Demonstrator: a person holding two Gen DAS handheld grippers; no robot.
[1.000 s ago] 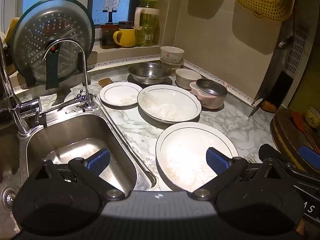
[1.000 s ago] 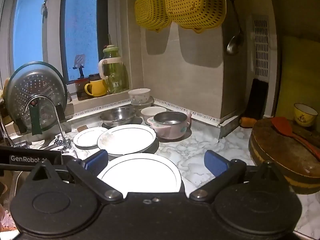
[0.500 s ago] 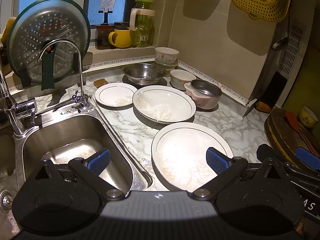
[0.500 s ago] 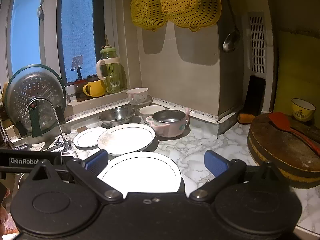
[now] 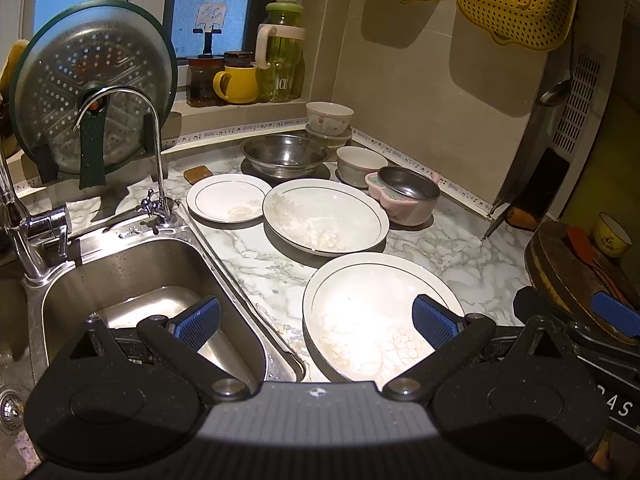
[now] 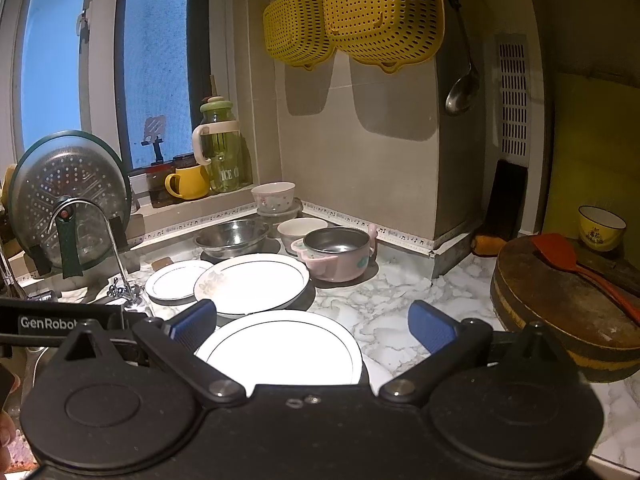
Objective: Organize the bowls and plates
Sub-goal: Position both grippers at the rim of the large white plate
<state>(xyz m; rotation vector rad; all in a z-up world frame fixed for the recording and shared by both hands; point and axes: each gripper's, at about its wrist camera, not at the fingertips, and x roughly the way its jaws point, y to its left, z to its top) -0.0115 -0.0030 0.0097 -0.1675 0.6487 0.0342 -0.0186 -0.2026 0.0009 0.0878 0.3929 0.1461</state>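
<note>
Three white plates lie on the marble counter: a large near plate (image 5: 372, 312) (image 6: 280, 348), a deep middle plate (image 5: 324, 216) (image 6: 252, 284) and a small far plate (image 5: 228, 202) (image 6: 176, 280). Behind them stand a steel bowl (image 5: 284, 154) (image 6: 232, 236), a white bowl (image 5: 358, 164) (image 6: 300, 230), a pink pot with a steel insert (image 5: 404, 196) (image 6: 336, 254) and stacked floral bowls (image 5: 329, 118) (image 6: 274, 198). My left gripper (image 5: 316, 320) is open and empty, above the sink edge and the near plate. My right gripper (image 6: 312, 326) is open and empty, above the near plate.
A steel sink (image 5: 132, 280) with faucet (image 5: 156, 200) lies left. A perforated lid (image 5: 88, 100) leans behind it. A round wooden board (image 6: 560, 304) with a red spatula (image 6: 568, 260) and a yellow bowl (image 6: 600, 232) sit right. Yellow colanders (image 6: 360, 12) hang on the wall.
Both grippers have drifted slightly; the scene shifts a little left in the views. Both stay open and empty. No dish has moved.
</note>
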